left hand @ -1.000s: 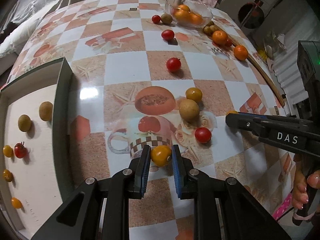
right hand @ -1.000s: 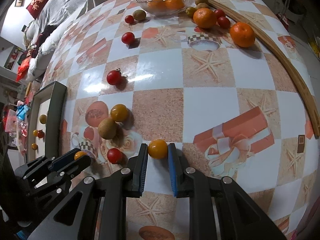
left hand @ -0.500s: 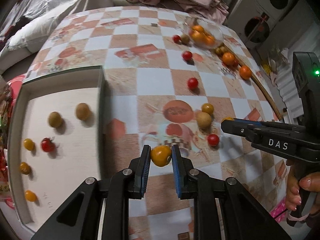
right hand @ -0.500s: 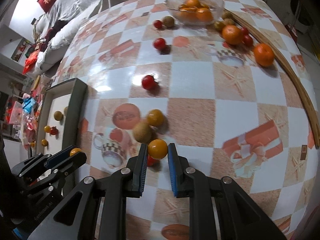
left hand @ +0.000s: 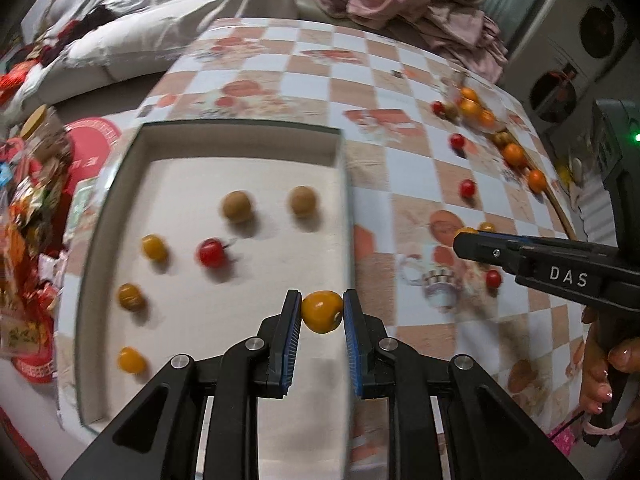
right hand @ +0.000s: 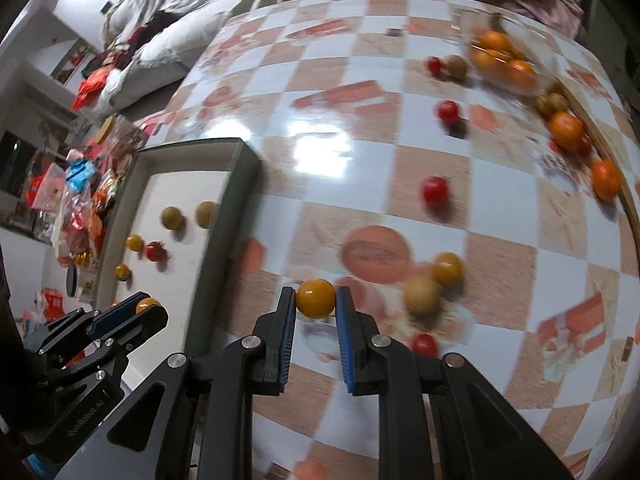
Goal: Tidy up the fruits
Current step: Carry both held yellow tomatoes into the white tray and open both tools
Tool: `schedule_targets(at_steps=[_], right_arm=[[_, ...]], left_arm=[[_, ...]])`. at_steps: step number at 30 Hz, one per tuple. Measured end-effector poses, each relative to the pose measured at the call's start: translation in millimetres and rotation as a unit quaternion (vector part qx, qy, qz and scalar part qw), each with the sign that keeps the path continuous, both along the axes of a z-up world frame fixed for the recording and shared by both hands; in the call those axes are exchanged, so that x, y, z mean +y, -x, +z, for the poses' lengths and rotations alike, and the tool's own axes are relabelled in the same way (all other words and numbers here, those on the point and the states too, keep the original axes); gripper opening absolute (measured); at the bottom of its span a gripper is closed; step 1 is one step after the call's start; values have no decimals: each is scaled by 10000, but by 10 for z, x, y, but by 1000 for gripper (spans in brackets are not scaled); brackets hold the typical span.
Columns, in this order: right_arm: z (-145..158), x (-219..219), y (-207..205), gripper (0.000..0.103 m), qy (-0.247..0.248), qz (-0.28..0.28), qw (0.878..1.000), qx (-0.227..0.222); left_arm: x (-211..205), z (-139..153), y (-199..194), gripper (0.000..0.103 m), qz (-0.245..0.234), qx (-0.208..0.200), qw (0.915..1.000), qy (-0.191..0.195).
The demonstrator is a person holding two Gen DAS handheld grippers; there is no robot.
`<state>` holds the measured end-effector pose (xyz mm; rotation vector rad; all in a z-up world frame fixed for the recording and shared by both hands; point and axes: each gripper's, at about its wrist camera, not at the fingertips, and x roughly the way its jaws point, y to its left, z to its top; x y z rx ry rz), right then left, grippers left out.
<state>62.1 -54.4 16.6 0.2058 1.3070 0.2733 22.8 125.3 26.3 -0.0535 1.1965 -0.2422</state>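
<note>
Yellow tomato [left hand: 322, 311] pinched in left gripper [left hand: 322, 314], over tray's [left hand: 240, 130] right edge. Second yellow tomato [right hand: 315, 297] pinched in right gripper [right hand: 316, 300], above the table [right hand: 360, 160] right of the tray. In tray: two brown fruits [left hand: 237, 207], red tomato [left hand: 211, 252], three yellow tomatoes [left hand: 154, 247]. Loose on table: red tomatoes [right hand: 435, 190], yellow tomato [right hand: 448, 268] beside brown fruit [right hand: 421, 294], oranges [right hand: 566, 130] at far edge; more oranges in glass bowl [right hand: 516, 84].
</note>
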Motion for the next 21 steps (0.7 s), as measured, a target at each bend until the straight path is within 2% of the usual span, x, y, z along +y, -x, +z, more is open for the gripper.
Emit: schedule_targets(at_steps=[10,21], right_arm=[[32,701,-111,22,-85,625,9980,-38],[-140,1206,-188,22,-1,1086,9940,100]], left_arm=[[535,-142,88,23,557,126,9983,-101],[757,-368,101,23,757,284,9961,-356]])
